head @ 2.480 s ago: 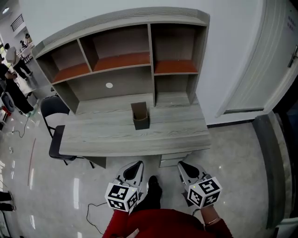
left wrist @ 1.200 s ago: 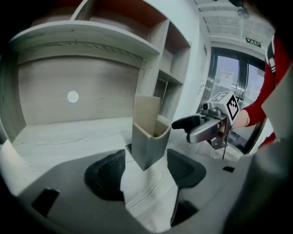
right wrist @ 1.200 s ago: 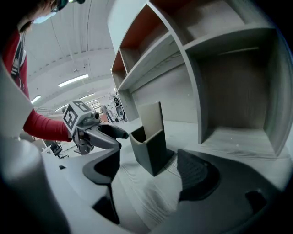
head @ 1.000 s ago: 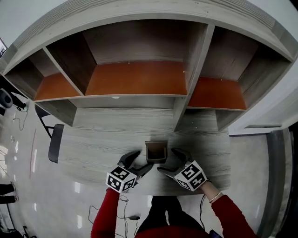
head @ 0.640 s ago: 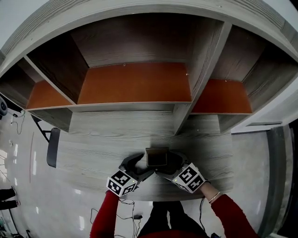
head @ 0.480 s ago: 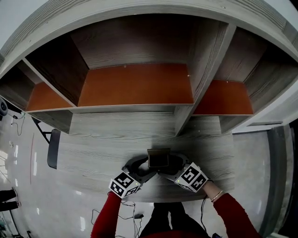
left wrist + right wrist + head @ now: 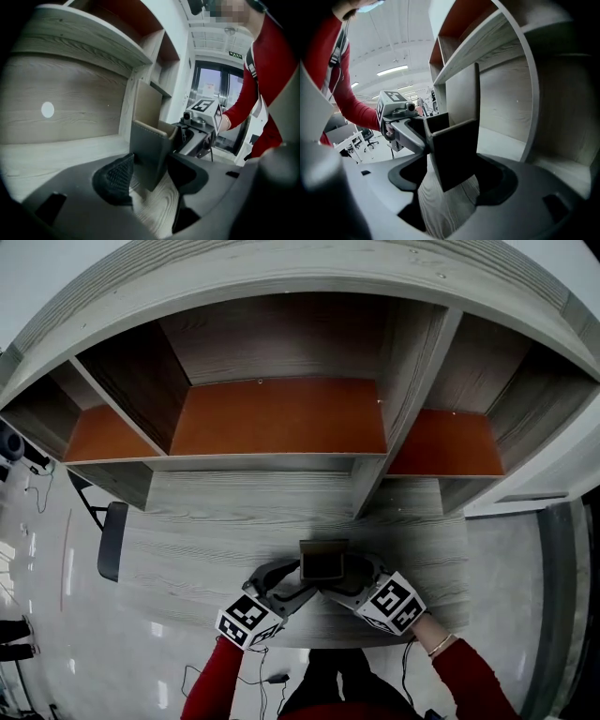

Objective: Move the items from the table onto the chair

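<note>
A small dark open-top box (image 7: 323,562) stands upright near the desk's front edge. My left gripper (image 7: 289,583) comes at it from the left and my right gripper (image 7: 354,579) from the right. In the left gripper view the box (image 7: 149,149) stands between the jaws of my left gripper (image 7: 150,180), which are closing, with a sliver of desk still showing beside it. The right gripper view has the box (image 7: 454,147) between the closing jaws of my right gripper (image 7: 452,180), also with a gap. Each gripper sees the other beyond the box.
The grey wood desk (image 7: 225,521) carries a hutch with orange shelves (image 7: 281,418) and an upright divider (image 7: 375,474) just behind the box. A black chair (image 7: 111,540) stands at the desk's left end. A cable lies on the floor (image 7: 258,676).
I have come from standing back up to the desk. Both grippers have slid in on either side of the box, and their jaws have narrowed around it.
</note>
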Motion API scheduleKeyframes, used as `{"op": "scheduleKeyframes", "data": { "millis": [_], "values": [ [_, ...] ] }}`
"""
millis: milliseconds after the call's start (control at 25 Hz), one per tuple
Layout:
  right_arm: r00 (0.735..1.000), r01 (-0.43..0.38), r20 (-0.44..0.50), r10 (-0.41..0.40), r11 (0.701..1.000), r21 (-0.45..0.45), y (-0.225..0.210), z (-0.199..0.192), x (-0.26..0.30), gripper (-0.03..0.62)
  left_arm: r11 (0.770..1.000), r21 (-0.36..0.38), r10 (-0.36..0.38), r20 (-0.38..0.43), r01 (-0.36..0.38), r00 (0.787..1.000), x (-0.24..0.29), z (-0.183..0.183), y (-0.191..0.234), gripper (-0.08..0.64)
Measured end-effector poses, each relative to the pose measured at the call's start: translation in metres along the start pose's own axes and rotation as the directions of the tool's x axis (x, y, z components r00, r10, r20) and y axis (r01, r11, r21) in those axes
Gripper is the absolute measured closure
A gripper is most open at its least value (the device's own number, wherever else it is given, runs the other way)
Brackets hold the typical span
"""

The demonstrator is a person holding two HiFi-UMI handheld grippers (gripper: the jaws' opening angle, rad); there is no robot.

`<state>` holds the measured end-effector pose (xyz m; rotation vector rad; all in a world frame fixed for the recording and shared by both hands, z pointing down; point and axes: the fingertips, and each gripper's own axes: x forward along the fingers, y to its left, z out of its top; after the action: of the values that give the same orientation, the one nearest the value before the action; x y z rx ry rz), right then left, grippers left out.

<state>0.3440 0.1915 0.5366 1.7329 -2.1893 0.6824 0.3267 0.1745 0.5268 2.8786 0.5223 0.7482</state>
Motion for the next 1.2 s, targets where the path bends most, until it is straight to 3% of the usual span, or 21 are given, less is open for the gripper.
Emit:
{"op": "scheduleKeyframes", "data": {
  "millis": [240,480,760,960,1200],
  "values": [
    [0.997,0.037,0.067,-0.029,0.991,-0.125,0.011,0.059,-0.032,0.261,0.994,0.089,0.057,0.075,-0.064,0.996,-0.031,0.059,-0.015,0.324],
    [0.997,0.023,0.082,-0.005,0.974,-0.223,0.039,0.093,-0.053,0.259,0.979,0.133,0.139,0.113,-0.154,0.984,-0.063,0.086,-0.035,0.324],
    [0.986,-0.115,0.073,0.147,0.934,-0.337,0.09,0.11,-0.035,0.259,0.938,0.102,0.316,0.132,-0.33,0.939,-0.119,0.077,-0.045,0.324],
    [0.952,-0.269,0.03,0.305,0.877,-0.398,0.152,0.121,-0.001,0.259,0.881,0.019,0.466,0.132,-0.472,0.875,-0.184,0.048,-0.048,0.324],
    [0.872,-0.449,-0.056,0.487,0.747,-0.491,0.246,0.148,0.064,0.26,0.759,-0.097,0.65,0.154,-0.643,0.744,-0.294,0.009,-0.04,0.324]
  ]
}}
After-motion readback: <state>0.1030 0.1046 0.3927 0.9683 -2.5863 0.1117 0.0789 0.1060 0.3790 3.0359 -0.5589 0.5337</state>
